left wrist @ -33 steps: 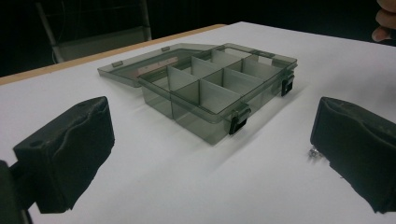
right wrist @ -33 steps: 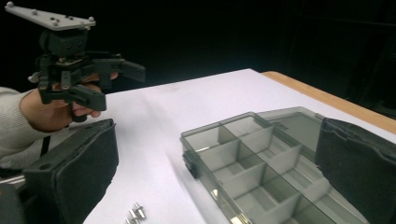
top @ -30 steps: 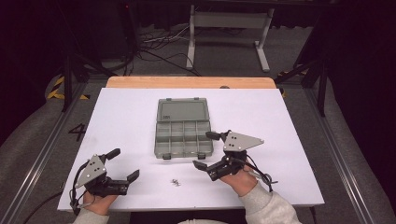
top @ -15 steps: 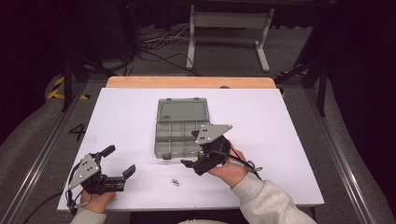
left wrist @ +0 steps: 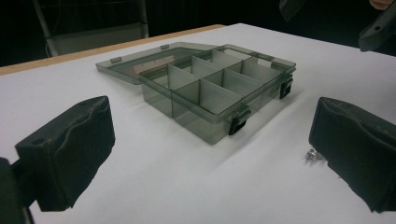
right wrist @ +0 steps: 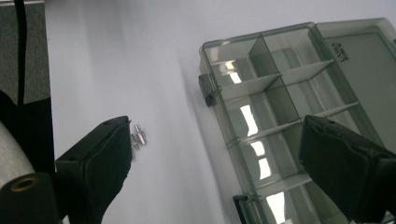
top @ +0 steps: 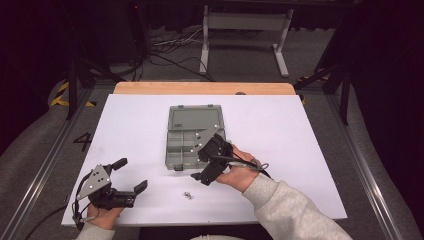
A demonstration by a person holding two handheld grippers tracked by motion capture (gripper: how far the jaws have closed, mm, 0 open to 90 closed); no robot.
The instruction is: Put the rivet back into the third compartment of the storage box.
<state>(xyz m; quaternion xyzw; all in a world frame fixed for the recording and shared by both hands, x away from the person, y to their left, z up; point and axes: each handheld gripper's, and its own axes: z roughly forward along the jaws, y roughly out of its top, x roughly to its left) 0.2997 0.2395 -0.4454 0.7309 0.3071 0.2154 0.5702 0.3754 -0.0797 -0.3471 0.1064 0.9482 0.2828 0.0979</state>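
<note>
— The right gripper [top: 202,162], seen from the high view a little right of centre frame, had swung in from the open table to the front right corner of the organiser box [top: 192,131] within the last second. Its jaws had just been closing a little, yet they stood wide apart with nothing between them.

— And the left one?

— I kept the left gripper [top: 131,174] parked at the lower left of the frame, jaws spread and empty, pointed towards the box. It had not shifted.

— Where was the hardware?

— The small metal pieces [top: 188,195] lay loose on the white table [top: 310,150], low in the frame and just below centre, in front of the box and apart from it. In the right gripper view they sat beside the left jaw, left of centre [right wrist: 138,137]; in the left gripper view one glinted at the right edge, by that jaw [left wrist: 312,155].

— And the box itself?

— Open at centre frame, its lid [top: 195,119] folded flat behind it, and as far as I could tell the compartments held nothing.

— What did the move mean, then?

— By my reading, I was lining the right gripper up over the pieces for a first pick. None had been lifted, so the sorting into compartments was all still ahead.
</note>
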